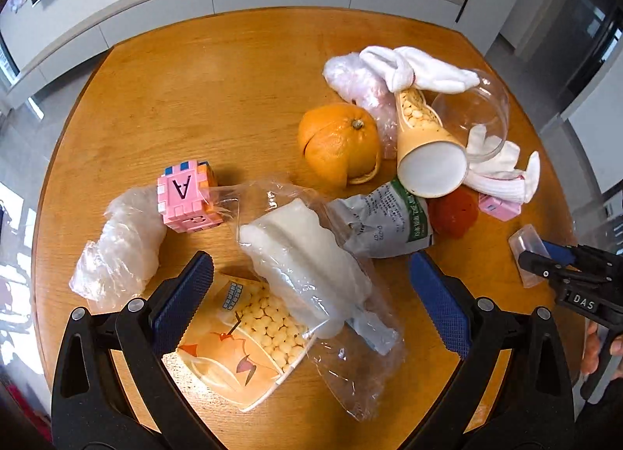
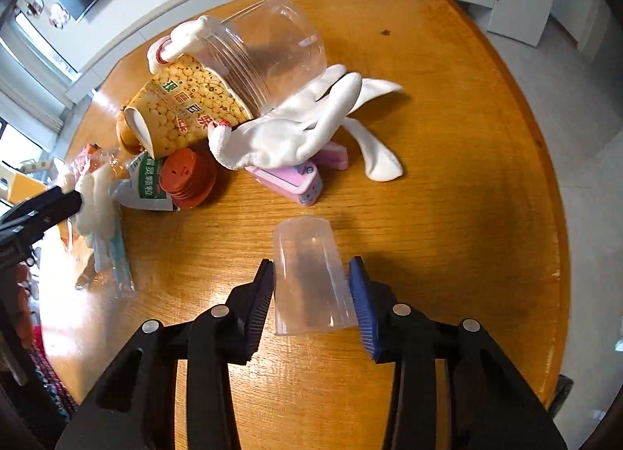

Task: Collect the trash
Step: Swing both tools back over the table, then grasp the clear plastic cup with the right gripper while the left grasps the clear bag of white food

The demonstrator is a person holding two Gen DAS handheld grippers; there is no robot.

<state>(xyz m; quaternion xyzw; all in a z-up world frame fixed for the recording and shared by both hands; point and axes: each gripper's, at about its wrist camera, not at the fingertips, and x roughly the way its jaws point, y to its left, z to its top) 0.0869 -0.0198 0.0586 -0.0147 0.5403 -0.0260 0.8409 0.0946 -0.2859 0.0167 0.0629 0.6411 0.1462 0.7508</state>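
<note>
From the left wrist, the left gripper (image 1: 311, 294) is seen with its jaws wide apart above a clear bag (image 1: 307, 259) of white foam lying on a flattened paper cup (image 1: 237, 348) on the wooden table (image 1: 202, 99).

From the right wrist, a small clear plastic cup (image 2: 309, 274) is clamped on its side between the pads of the right gripper (image 2: 311, 294).

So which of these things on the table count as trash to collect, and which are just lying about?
Probably trash:
- small clear plastic cup, between the right gripper's pads
- clear bag with white foam, under the open left gripper
- printed paper cups
- crumpled green-and-white packet
- peeled orange

Probably just lying about:
- white socks
- pink letter cube
- large clear jar
</note>
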